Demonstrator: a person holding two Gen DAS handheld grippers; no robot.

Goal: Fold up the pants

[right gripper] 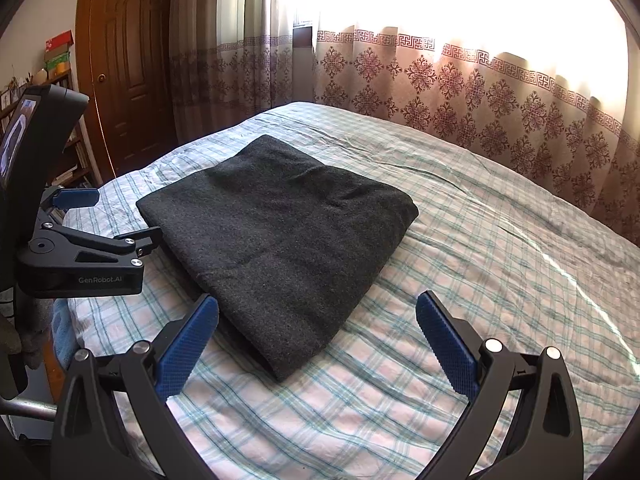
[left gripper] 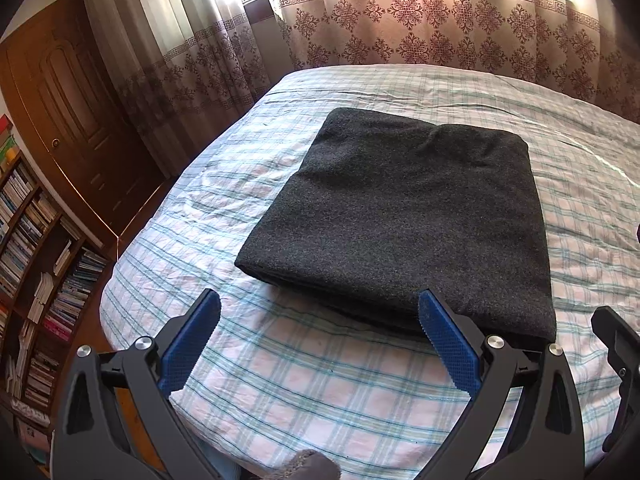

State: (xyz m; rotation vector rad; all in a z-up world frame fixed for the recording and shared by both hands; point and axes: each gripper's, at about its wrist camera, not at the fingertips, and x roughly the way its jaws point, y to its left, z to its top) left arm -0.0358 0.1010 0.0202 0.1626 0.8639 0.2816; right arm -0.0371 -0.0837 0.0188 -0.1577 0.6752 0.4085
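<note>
We held the left gripper [left gripper: 320, 304] and right gripper [right gripper: 318, 306] with jaws spread wide, gripping nothing, just above the checked bedsheet [left gripper: 320, 392]. The dark grey pants [left gripper: 404, 216] lay folded on it, just ahead of both.

A plaid bedsheet [left gripper: 320, 392] fills the lower frame, patterned curtains [left gripper: 440, 32] span the top, with a wooden door [left gripper: 80, 120] and bookshelf [left gripper: 36, 264] at left.
</note>
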